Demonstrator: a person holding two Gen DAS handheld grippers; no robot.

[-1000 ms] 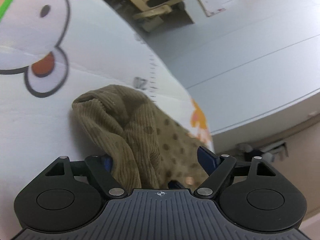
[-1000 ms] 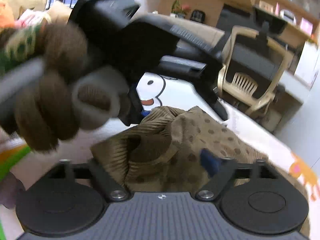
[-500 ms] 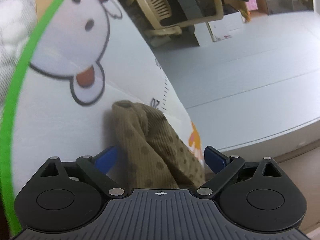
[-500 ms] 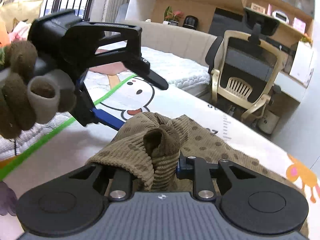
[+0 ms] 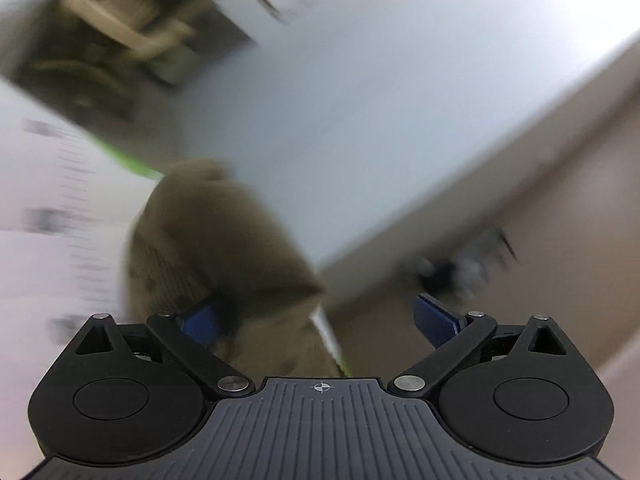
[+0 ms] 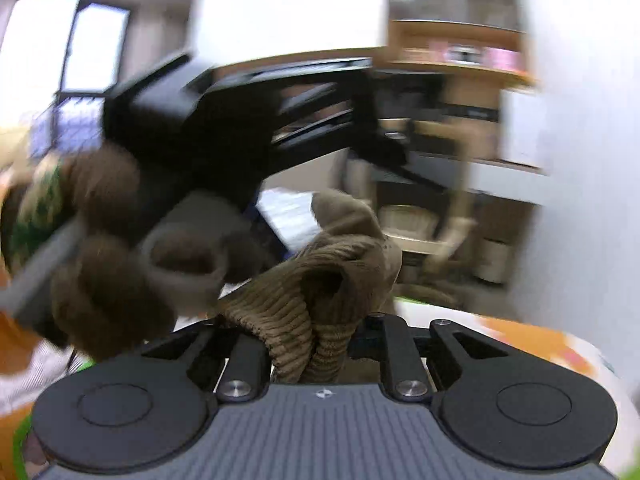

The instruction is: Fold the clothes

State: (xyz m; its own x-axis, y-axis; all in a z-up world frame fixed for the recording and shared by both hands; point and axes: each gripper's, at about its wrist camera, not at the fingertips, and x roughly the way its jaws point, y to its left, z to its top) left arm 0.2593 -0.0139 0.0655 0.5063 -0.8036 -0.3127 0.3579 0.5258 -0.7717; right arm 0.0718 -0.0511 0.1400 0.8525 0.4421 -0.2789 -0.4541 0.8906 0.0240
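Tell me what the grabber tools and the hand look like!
Each gripper is black plastic with a ribbed grey top, two round discs, silver screws and a tiny crosshair mark. The left one's fingertips have blue pads. In the right wrist view, the hand holding the other tool wears a fuzzy brown glove with a green patterned cuff.

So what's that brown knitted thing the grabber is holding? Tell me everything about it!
The brown knitted garment looks like ribbed, soft cloth in an olive-brown colour. It is bunched up, with a dark hollow fold in the middle. The right gripper is shut on its thick ribbed edge. In the blurry left view it lies partly between the open fingers of the left gripper.
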